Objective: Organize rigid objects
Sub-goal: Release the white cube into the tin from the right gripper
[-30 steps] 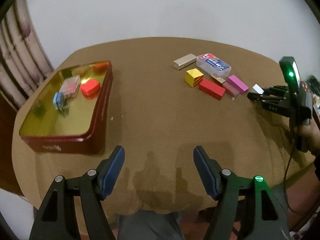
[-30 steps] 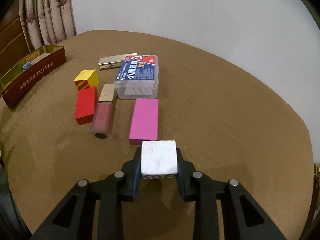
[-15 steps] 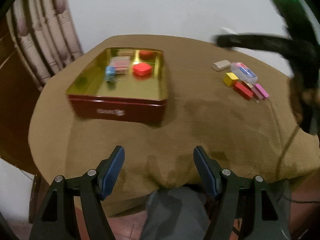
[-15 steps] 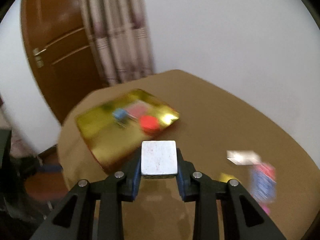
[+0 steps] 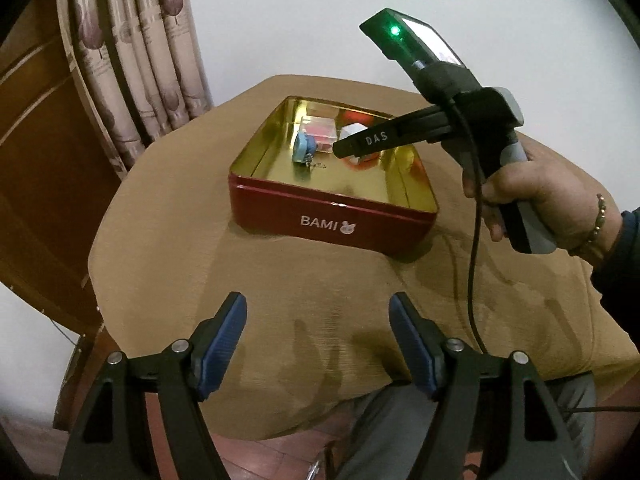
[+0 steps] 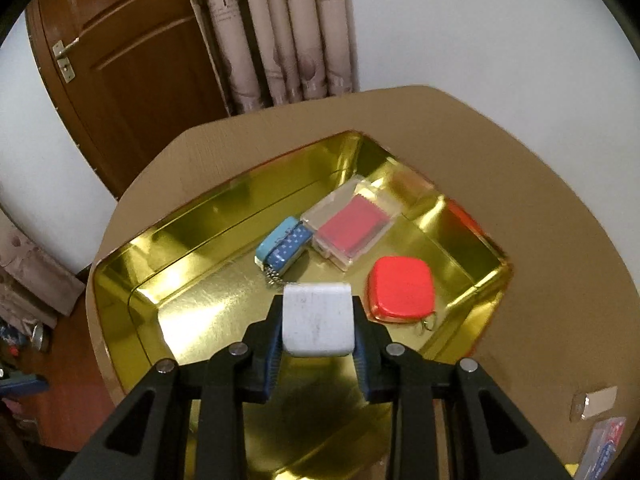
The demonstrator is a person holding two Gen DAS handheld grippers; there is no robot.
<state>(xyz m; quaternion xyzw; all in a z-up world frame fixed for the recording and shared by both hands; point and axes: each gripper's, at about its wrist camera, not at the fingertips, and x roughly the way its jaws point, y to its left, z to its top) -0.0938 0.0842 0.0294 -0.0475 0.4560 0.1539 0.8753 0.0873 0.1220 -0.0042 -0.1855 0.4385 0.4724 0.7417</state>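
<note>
My right gripper (image 6: 318, 326) is shut on a white cube (image 6: 318, 324) and holds it above the gold inside of the red BAMI tin (image 5: 332, 222). In the left wrist view the right gripper (image 5: 354, 146) reaches over the tin (image 5: 332, 222) from the right, and the cube (image 5: 352, 131) shows behind its finger. In the tin (image 6: 200, 240) lie a blue keychain block (image 6: 284, 246), a clear case with a red insert (image 6: 352, 228) and a red rounded box (image 6: 402, 288). My left gripper (image 5: 318, 340) is open and empty, low over the table's near edge.
The round table (image 5: 280, 288) has a brown cloth. A silver flat piece (image 6: 596, 402) and a blue-and-clear box (image 6: 604, 444) lie at the right wrist view's lower right. Curtains (image 5: 136, 60) and a wooden door (image 6: 132, 72) stand behind the table.
My right gripper has carried the white cube from beside the loose objects to above the tin. My left gripper has swung left to face the tin and stays open.
</note>
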